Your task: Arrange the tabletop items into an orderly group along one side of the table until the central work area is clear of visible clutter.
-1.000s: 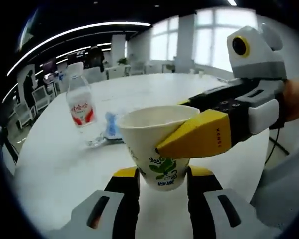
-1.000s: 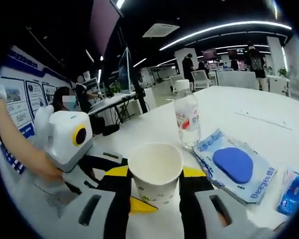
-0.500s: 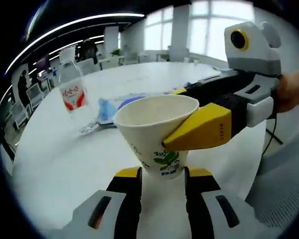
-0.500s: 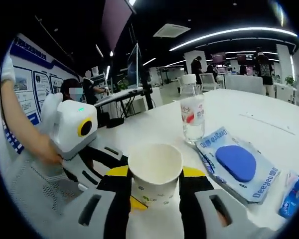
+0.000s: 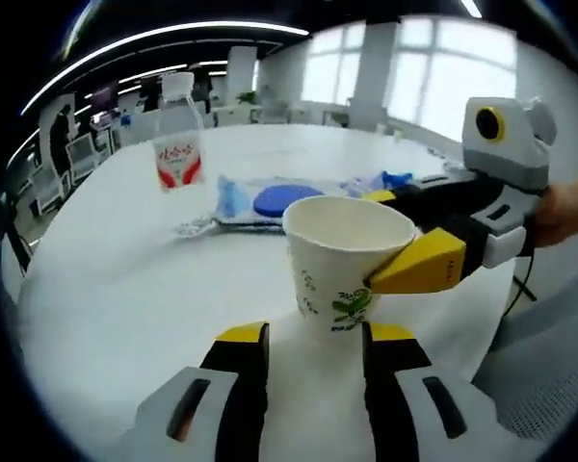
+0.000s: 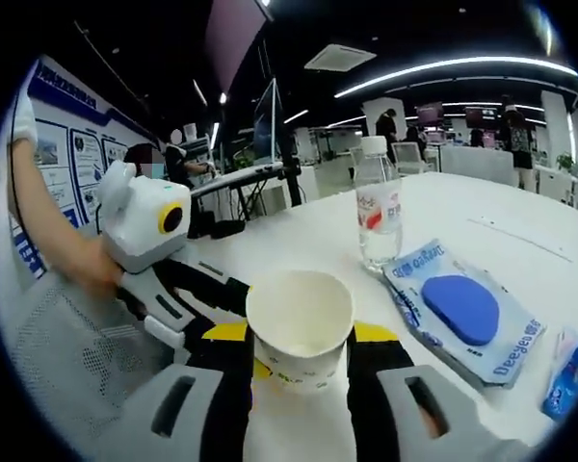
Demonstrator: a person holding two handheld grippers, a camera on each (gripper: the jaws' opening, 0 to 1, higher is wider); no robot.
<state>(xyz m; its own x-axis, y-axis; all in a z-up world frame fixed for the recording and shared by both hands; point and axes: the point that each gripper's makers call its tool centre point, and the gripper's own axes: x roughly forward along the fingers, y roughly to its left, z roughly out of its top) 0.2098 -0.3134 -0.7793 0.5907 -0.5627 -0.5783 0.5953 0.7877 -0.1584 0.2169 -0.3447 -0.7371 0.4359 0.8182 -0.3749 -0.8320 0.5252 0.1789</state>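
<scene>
Left gripper view: paper cup (image 5: 347, 265), white with a green leaf print, upright on the white tabletop (image 5: 125, 289), just ahead of the left gripper (image 5: 313, 337). Left gripper's yellow-tipped jaws stand apart, short of the cup base, holding nothing. Right gripper (image 5: 419, 265) comes in from the right; its yellow jaw lies against the cup's wall just under the rim. A hand (image 5: 568, 207) holds it at the far right.

Beyond the cup: water bottle (image 5: 178, 144), clear, white cap, red-and-white label, upright. Beside it a flat blue-and-white packet (image 5: 270, 202) with a blue oval patch, lying on the tabletop. Small blue wrapper (image 5: 395, 179) past the packet, near the right gripper.

Right gripper view: paper cup (image 6: 299, 327) sits between the right gripper's (image 6: 299, 361) two jaws, both pressed to its sides: clamped on the cup. Cup interior looks empty. Left gripper (image 6: 188, 298) shows at left, low beside the cup, with a hand (image 6: 82, 269) on it. Water bottle (image 6: 379, 207) stands behind the cup to the right; packet (image 6: 462, 313) lies just beside the bottle; blue wrapper (image 6: 568, 375) at the right edge. Tabletop (image 6: 482, 221) runs back to an office with desks and wall posters.
</scene>
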